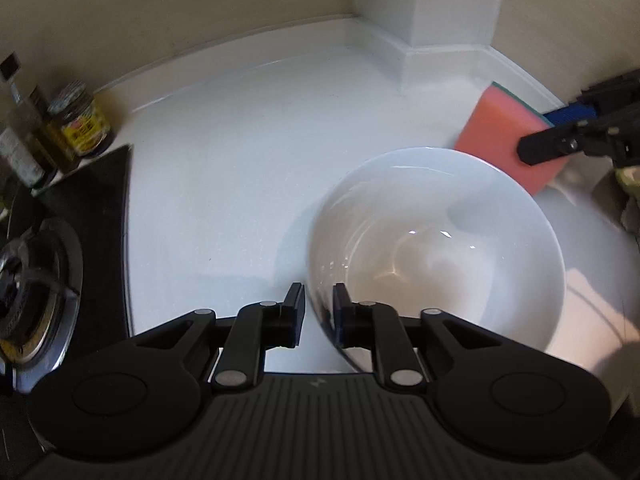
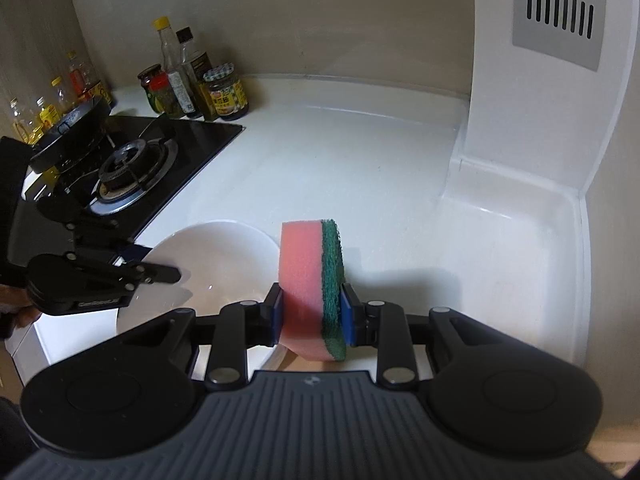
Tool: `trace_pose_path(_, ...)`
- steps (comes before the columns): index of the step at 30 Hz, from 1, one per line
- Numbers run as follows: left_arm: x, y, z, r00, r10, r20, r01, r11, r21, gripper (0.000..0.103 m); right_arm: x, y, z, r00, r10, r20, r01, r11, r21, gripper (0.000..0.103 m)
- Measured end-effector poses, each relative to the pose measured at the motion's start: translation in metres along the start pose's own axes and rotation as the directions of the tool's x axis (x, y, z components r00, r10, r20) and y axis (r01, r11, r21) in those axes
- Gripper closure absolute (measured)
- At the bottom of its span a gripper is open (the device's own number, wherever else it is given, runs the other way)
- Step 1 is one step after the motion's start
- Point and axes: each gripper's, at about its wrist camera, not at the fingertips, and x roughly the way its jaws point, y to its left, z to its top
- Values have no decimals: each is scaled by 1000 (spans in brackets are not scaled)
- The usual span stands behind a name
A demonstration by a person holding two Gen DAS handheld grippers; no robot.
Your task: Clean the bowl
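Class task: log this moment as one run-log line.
left gripper: shut on bowl rim | right gripper: shut on sponge | scrubbing: not begun

Bowl near rim behind tool

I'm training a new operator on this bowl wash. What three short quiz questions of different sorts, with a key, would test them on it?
1. True or false: the right claw is shut on the sponge.
2. Which claw grips the rim of the bowl? A) left B) right C) neither
3. Fill in: the sponge's scouring side is ____ in colour.

Key: 1 true. 2 A, the left claw straddles the rim, one finger inside and one outside. 3 green.
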Motion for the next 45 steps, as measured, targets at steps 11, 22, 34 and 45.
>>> trace_pose_path(11, 10, 0, 22, 986, -168, -1, 156, 915, 372, 85, 0, -5, 2, 999, -14, -30, 13, 1000, -20, 78)
trace_pose_path(22, -13, -19, -9, 999, 47, 1, -47, 998, 31, 83, -6, 0, -9, 1000, -17, -6, 17, 1000, 13, 78)
trace_pose_path(34, 4, -23, 3, 997, -83, 9, 69, 881, 469, 82, 0, 1, 0, 999, -38, -19, 38, 999, -26, 78)
trace_pose_path(45, -4, 7, -4, 997, -29, -70, 15, 982, -186, 82, -2, -1, -5, 1000, -18, -3, 18, 1000, 7, 78)
